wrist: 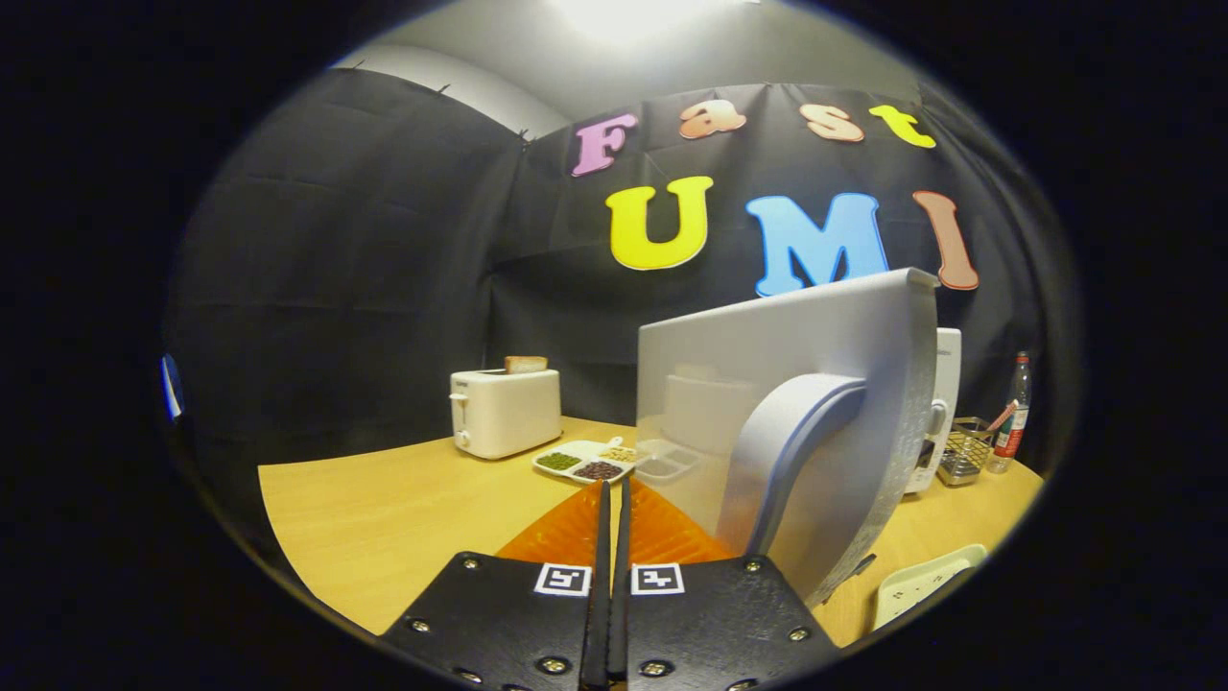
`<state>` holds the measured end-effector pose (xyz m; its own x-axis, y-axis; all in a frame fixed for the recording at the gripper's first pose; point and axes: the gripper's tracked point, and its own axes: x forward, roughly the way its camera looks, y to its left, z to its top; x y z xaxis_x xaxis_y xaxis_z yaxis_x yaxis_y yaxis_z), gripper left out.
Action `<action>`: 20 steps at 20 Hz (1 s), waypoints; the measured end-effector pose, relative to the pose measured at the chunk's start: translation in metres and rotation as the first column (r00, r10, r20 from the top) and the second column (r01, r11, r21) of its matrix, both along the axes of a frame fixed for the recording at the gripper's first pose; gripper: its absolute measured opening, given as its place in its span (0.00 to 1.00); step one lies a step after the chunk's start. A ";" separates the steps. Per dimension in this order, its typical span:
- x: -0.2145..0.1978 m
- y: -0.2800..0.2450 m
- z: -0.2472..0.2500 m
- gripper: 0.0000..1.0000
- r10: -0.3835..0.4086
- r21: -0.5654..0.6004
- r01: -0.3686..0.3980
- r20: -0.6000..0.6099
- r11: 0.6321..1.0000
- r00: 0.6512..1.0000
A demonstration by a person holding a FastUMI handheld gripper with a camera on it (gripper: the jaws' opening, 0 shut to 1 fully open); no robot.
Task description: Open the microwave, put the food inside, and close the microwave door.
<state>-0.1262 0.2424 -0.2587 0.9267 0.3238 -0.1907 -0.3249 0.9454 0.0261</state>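
Broadly, a pale wooden table (384,518) spreads across the lower half of the scene, set against the booth's dark cloth wall.

Next in size is the microwave door (806,422), a light grey panel swung out and seen nearly edge-on, standing just ahead of the fingers and a little to their right. A curved grey handle (782,451) runs down the side of the door that faces the camera. Beyond the door's far edge a strip of the white microwave body (945,403) is visible.

Towards the back of the table, well beyond the fingers and to their left, stands a white toaster (506,411) with a slice of toast (526,364) poking up from its slot.

Under the fingers lies an orange ribbed mat (662,533), reaching forward towards the food.

The food sits in a white divided tray (587,461) resting on the table just beyond the fingertips, between the toaster and the open door. Its compartments hold green, dark and yellowish portions.

At the far right, past the microwave, are a wire basket (964,451) and a bottle (1013,413) with a red label. A white plate or tray edge (926,581) rests on the table nearer the camera on that side.

The gripper (612,485) points straight ahead, its two fingers pressed together with nothing between them.
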 end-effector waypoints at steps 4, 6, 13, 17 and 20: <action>0.030 -0.052 0.004 0.02 -0.103 0.022 0.104 -0.021 0.994 0.994; 0.047 -0.079 0.001 0.02 -0.157 0.027 0.158 -0.032 0.987 0.987; 0.088 -0.137 -0.002 0.02 -0.283 -0.007 0.283 -0.021 0.959 0.959; 0.115 -0.154 -0.006 0.01 -0.331 -0.015 0.331 -0.040 0.944 0.943; 0.134 -0.166 -0.011 0.01 -0.361 -0.019 0.360 -0.053 0.933 0.931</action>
